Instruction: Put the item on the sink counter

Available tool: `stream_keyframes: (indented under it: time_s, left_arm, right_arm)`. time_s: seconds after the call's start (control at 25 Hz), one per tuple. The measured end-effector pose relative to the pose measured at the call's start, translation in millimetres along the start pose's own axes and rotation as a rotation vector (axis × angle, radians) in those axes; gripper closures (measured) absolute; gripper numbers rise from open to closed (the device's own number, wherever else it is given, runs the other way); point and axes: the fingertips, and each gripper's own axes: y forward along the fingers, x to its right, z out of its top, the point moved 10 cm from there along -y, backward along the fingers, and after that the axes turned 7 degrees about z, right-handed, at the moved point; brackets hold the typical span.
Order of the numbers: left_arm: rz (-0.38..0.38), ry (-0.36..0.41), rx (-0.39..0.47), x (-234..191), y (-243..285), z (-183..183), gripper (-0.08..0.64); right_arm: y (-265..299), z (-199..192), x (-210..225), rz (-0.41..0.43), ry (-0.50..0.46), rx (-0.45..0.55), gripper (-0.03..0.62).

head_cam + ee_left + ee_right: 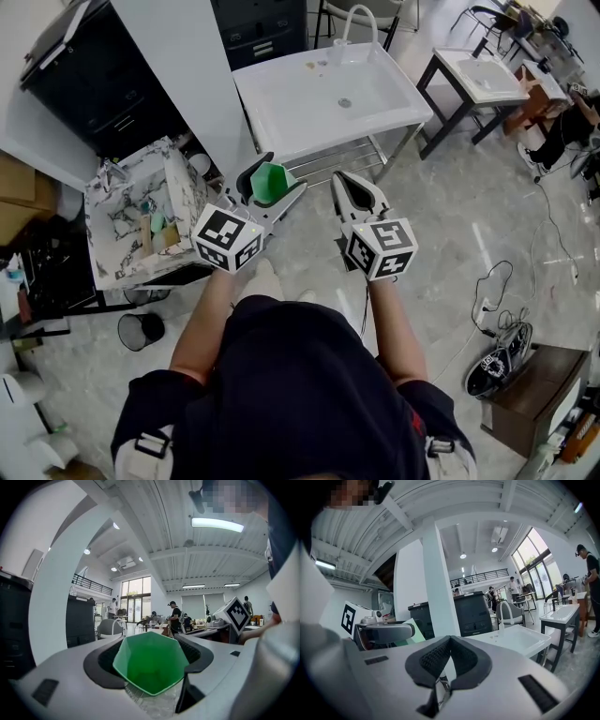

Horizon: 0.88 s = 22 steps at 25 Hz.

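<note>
Left gripper (pixel 270 188): jaws spread wide, clamped on a green faceted cup (pixel 150 662).
Right gripper (pixel 449 640): jaws pressed together, nothing between them.
Cup: held above the floor, near the white sink counter (pixel 274 114), not touching it.

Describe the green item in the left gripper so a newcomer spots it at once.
Find the white sink counter at the top of the head view; just below it the person holds two grippers. The left gripper clamps a faceted cup, vivid green against its grey jaws; the right gripper is shut and empty.
</note>
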Motion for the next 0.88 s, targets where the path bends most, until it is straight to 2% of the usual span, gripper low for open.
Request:
stream_keyframes:
  time_s: [0.36,0.88]
  left_arm:
    - [0.014,-0.011,0.002,-8,20,-1,0.229]
    - [0.03,-0.029,-0.022,-54,71,-7,0.228]
  right_arm:
    - [15,4,17,0.024,-0.003,-0.013,0.558]
    - [72,11,64,0.038,0.015,-0.029,0.558]
